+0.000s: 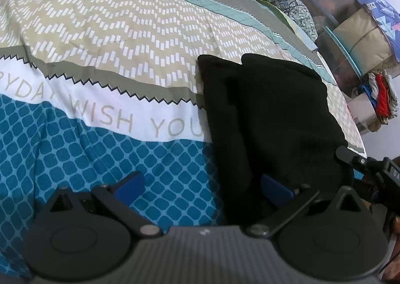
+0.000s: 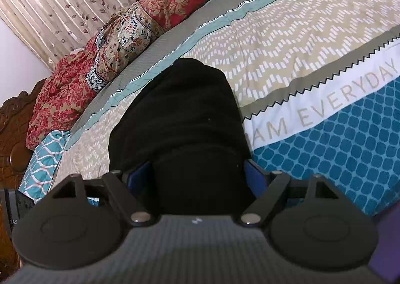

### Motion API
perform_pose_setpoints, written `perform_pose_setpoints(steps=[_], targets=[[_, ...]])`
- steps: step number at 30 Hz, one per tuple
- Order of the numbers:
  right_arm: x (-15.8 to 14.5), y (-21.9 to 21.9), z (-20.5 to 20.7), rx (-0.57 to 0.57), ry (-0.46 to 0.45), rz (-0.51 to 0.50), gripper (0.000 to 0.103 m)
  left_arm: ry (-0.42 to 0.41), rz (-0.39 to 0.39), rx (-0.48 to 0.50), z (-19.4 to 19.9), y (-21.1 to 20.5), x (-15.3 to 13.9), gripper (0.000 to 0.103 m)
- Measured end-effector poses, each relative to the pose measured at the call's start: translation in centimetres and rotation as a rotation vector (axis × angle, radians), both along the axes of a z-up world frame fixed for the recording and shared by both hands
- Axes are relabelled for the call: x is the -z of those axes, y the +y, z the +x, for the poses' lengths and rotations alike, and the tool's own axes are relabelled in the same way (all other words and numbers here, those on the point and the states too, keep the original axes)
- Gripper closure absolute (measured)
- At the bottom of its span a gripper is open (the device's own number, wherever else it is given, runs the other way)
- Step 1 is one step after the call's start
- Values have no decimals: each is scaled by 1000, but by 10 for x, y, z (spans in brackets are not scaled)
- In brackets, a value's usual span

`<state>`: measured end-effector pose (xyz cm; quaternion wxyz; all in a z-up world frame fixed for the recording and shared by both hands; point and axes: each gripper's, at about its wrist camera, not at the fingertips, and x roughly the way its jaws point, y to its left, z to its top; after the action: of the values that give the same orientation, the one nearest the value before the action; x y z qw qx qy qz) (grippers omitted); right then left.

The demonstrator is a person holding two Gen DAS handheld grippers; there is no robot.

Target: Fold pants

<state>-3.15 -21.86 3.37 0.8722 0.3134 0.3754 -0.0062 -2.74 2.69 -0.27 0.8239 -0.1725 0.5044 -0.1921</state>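
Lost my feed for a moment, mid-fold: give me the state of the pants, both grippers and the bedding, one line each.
black pants: bunched in folds, lying on the bed.
left gripper: open, one finger over the pants' edge, the other over the bedspread.
right gripper: open wide, pants fabric between its fingers; cannot tell if pinched.
bedspread: spread out, lightly wrinkled.
red floral quilt: heaped along the far edge.
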Motion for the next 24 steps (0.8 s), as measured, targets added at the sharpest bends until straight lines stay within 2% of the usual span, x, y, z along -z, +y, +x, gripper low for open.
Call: perform_pose_setpoints(steps=[7,17,24], targets=[[0,1,-1,5,2,5,20,-2,15,18,1,-1,0,0],[1,2,-1,7,4,6,19,17,-36,-13,4,6,1,0],[1,2,0,6,4,6,19,-9,-6,1,0,1,0,0]])
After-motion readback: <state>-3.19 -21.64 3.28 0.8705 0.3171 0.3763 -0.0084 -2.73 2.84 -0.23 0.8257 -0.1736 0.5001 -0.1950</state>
